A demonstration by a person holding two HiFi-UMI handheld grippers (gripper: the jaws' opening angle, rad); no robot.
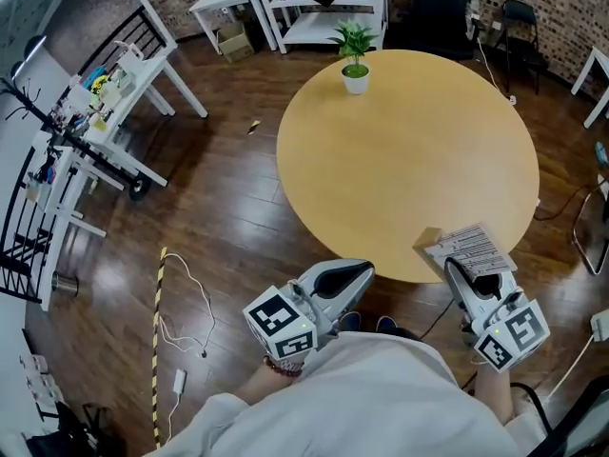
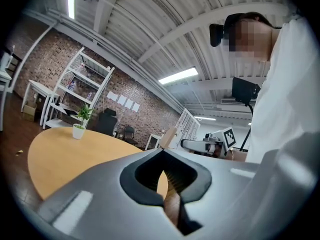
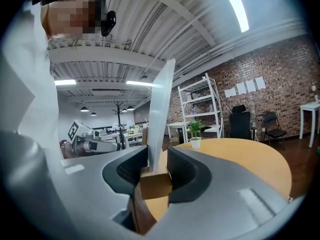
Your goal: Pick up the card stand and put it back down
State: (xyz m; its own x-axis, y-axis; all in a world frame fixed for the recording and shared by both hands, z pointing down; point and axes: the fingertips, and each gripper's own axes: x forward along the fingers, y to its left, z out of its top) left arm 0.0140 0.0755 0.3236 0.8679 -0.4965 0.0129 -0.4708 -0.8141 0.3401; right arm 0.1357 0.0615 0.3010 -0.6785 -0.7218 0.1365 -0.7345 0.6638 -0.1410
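Note:
The card stand is a small wooden block (image 1: pixel 428 239) with a printed white card (image 1: pixel 471 246) slotted in it, at the near edge of the round table (image 1: pixel 409 150). My right gripper (image 1: pixel 468 276) is shut on it. In the right gripper view the pads clamp the block (image 3: pixel 155 181) and the card (image 3: pixel 160 109) rises between the jaws. Whether the block touches the tabletop I cannot tell. My left gripper (image 1: pixel 357 272) hangs just off the table's near edge, left of the stand, shut and empty; its jaws (image 2: pixel 162 154) meet at the tips.
A small potted plant (image 1: pixel 355 60) stands at the table's far side. White shelving (image 1: pixel 324 8), a black office chair (image 1: pixel 433 8) and a folding chair (image 1: pixel 521 27) line the brick wall. A rack (image 1: pixel 86 131) and loose cables (image 1: pixel 186 322) lie on the floor at left.

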